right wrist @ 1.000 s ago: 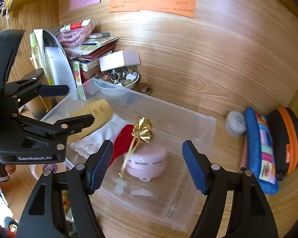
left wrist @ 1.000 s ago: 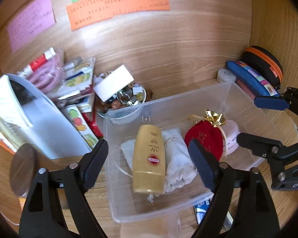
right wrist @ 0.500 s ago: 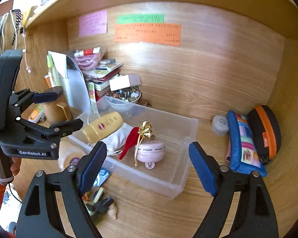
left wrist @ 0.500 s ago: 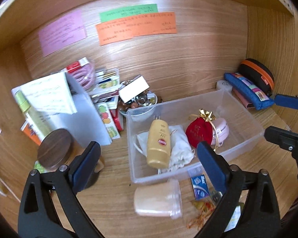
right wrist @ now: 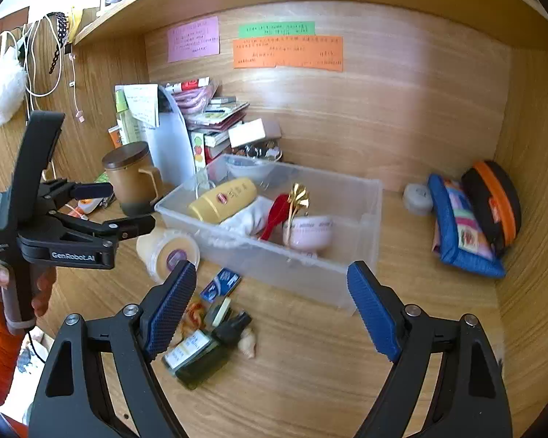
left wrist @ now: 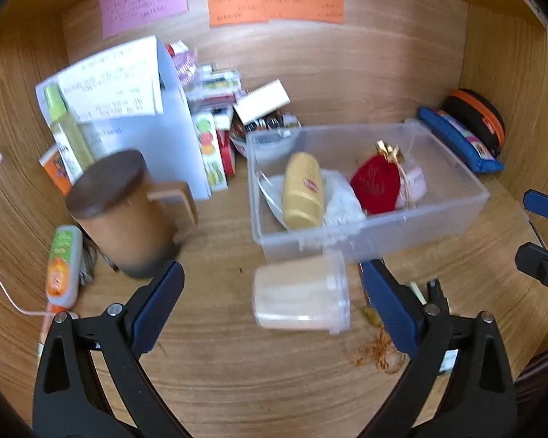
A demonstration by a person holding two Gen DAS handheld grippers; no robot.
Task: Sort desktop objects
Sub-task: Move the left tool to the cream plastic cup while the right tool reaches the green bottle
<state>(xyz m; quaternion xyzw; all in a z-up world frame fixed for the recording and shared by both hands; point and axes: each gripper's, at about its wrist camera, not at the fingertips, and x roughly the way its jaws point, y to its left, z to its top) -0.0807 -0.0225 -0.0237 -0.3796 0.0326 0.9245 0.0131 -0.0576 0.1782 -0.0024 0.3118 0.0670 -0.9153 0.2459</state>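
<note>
Clear plastic is what you are working around: the clear plastic storage bin (right wrist: 361, 200) sits mid-desk and already holds a yellow sunscreen tube (right wrist: 224, 199), a white cloth pouch (right wrist: 250, 217), a red velvet pouch with a gold bow (right wrist: 277, 208) and a pink round jar (right wrist: 308, 231).

Your left gripper (left wrist: 272, 308) has just been opening and now stands spread wide with nothing pinched; the translucent lidded tub lying on its side (left wrist: 299, 295) lies on the desk between its fingers, untouched, just in front of the bin. Your right gripper (right wrist: 272, 308) has also just been opening and is spread and empty, hovering over the loose items at the front edge: a dark green bottle lying flat (right wrist: 197, 356), a small blue sachet (right wrist: 221, 284) and a small pale shell (right wrist: 246, 339).

Risks, as I judge them: the tub is round and on its side, so an off-centre squeeze could send it rolling toward the desk edge, or pop its lid. The brown lidded mug (left wrist: 128, 211) stands close to your left finger; a sideways sweep could knock it. Your two grippers are near each other, so reaching for neighbouring items at once may make them collide.

Writing: the left gripper's body reads "GenRobot.AI" in the right wrist view. The pink, green and orange notes on the back wall (right wrist: 286, 51) carry handwriting too small to read, and the tube's red label is blurred.
</note>
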